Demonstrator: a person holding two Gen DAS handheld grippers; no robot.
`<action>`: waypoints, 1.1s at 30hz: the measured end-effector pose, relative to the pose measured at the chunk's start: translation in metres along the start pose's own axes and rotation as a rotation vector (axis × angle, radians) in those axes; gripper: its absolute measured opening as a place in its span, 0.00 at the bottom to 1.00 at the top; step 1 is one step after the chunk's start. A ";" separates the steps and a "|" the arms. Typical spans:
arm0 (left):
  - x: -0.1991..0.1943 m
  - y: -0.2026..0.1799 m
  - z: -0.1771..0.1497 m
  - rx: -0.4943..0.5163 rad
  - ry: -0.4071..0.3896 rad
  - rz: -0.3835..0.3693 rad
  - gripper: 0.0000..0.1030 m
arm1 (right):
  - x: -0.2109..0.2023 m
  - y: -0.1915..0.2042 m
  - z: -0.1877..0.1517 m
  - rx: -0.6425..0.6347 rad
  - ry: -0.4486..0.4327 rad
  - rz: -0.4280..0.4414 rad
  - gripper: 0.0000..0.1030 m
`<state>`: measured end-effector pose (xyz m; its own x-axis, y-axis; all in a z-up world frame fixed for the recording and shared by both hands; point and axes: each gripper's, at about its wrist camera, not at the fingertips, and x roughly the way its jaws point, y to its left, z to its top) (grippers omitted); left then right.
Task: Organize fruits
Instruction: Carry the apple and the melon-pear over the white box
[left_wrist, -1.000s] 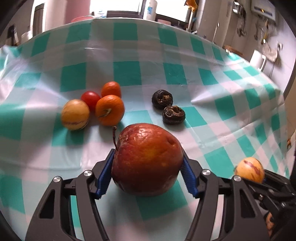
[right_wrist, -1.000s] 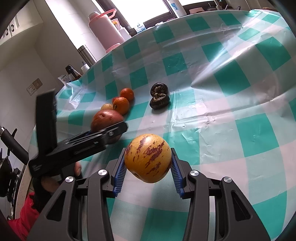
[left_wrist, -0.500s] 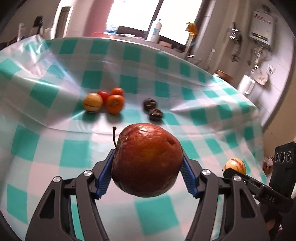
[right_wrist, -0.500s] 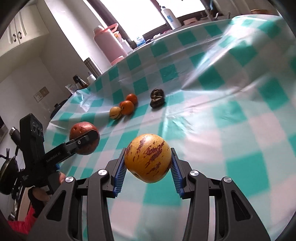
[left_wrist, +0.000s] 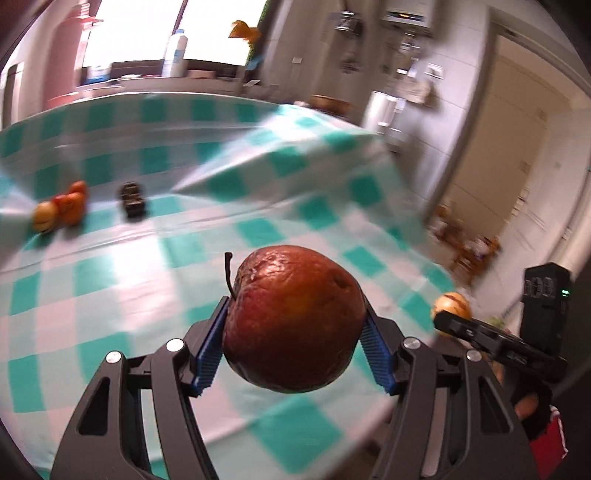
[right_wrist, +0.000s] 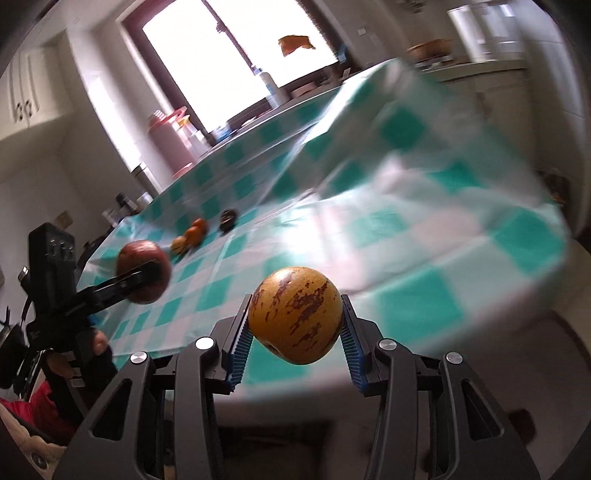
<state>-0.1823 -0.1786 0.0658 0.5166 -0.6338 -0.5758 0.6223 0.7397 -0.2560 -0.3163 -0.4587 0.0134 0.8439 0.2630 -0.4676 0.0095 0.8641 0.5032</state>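
— While the left gripper (left_wrist: 293, 349) hangs over the near part of the table, what is in it?

— A big red-brown apple (left_wrist: 293, 319). The blue pads (left_wrist: 209, 352) press on both sides of it, so the jaws are clenched around the apple. Its thin stem sticks up on the left side. The apple is up in the air, not touching the checked tablecloth (left_wrist: 122, 280).

— And the right gripper (right_wrist: 294, 334)?

— It grips a round yellow fruit with dark red streaks (right_wrist: 294, 314). The jaws squeeze it from both sides. This fruit is in the air too, by the near edge of the table.

— Can each camera see the other gripper?

— Yes. From the right wrist, the apple shows far over on the left. From the left wrist, the yellow streaked fruit peeks out low on the right, with a hand (left_wrist: 526, 404) and a red sleeve (left_wrist: 554, 439) under it.

— What is left on the cloth?

— Far back sit some small fruits close together: a small yellow fruit (left_wrist: 45, 220) and the orange fruits (left_wrist: 72, 205) just beside it. Near them, a bit apart, are two dark wrinkly fruits (left_wrist: 132, 201). They look blurry. Behind the table is a bright window (right_wrist: 236, 55) and a pink flask (right_wrist: 171, 142).
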 end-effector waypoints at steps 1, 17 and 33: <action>0.002 -0.013 0.000 0.017 0.008 -0.036 0.64 | -0.010 -0.009 -0.002 0.013 -0.011 -0.016 0.43; 0.077 -0.179 -0.074 0.542 0.275 -0.308 0.64 | -0.038 -0.152 -0.056 0.157 0.181 -0.488 0.43; 0.222 -0.211 -0.208 0.821 0.857 -0.329 0.64 | 0.010 -0.178 -0.146 -0.053 0.718 -0.558 0.43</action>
<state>-0.3211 -0.4283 -0.1701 -0.0949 -0.1810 -0.9789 0.9949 0.0155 -0.0993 -0.3874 -0.5474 -0.1871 0.1868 -0.0108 -0.9823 0.2765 0.9601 0.0420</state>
